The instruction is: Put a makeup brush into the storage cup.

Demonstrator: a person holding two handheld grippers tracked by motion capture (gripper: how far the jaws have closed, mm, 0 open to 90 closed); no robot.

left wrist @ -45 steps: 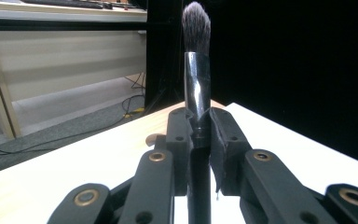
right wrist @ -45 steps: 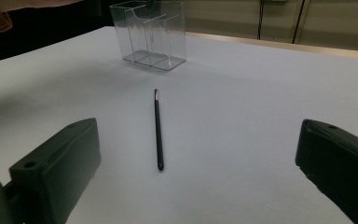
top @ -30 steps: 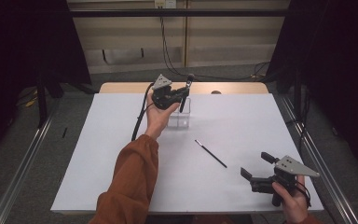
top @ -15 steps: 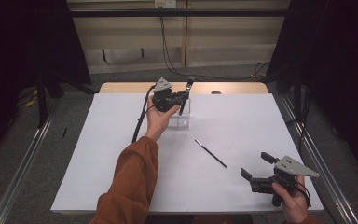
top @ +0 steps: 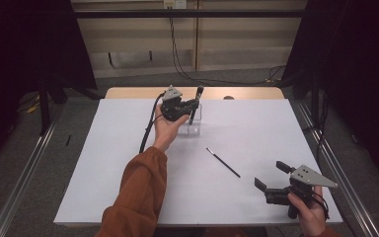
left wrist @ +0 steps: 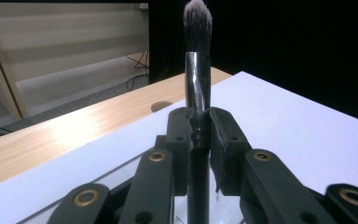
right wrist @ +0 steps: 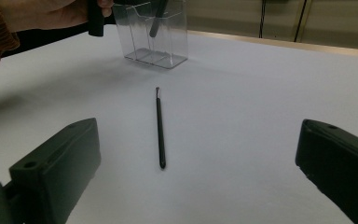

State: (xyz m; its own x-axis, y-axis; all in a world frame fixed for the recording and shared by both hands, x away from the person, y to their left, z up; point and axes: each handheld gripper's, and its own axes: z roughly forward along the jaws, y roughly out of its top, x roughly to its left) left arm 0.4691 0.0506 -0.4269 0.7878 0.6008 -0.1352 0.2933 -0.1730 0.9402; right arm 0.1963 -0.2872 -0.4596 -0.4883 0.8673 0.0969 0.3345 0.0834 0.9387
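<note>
My left gripper (top: pixel 193 104) is at the far middle of the white table, shut on a black makeup brush (top: pixel 196 101). The brush stands nearly upright with its bristles up, and its handle end reaches down into a clear acrylic holder (top: pixel 193 127). In the left gripper view the pads clamp the brush (left wrist: pixel 198 88) just below its silver ferrule. A thin black liner brush (top: pixel 223 162) lies flat on the table. My right gripper (top: pixel 271 174) hovers open near the front right edge, pointing at the thin brush (right wrist: pixel 159 126), with the holder (right wrist: pixel 151 42) beyond it.
A white sheet (top: pixel 103 163) covers the table, with a strip of bare wood (top: pixel 246 93) along the far edge. Metal rails (top: pixel 24 168) run down both sides. Cables hang behind the table.
The left gripper with the brush has shifted slightly lower in the high view, over the holder. The right gripper has stayed still.
</note>
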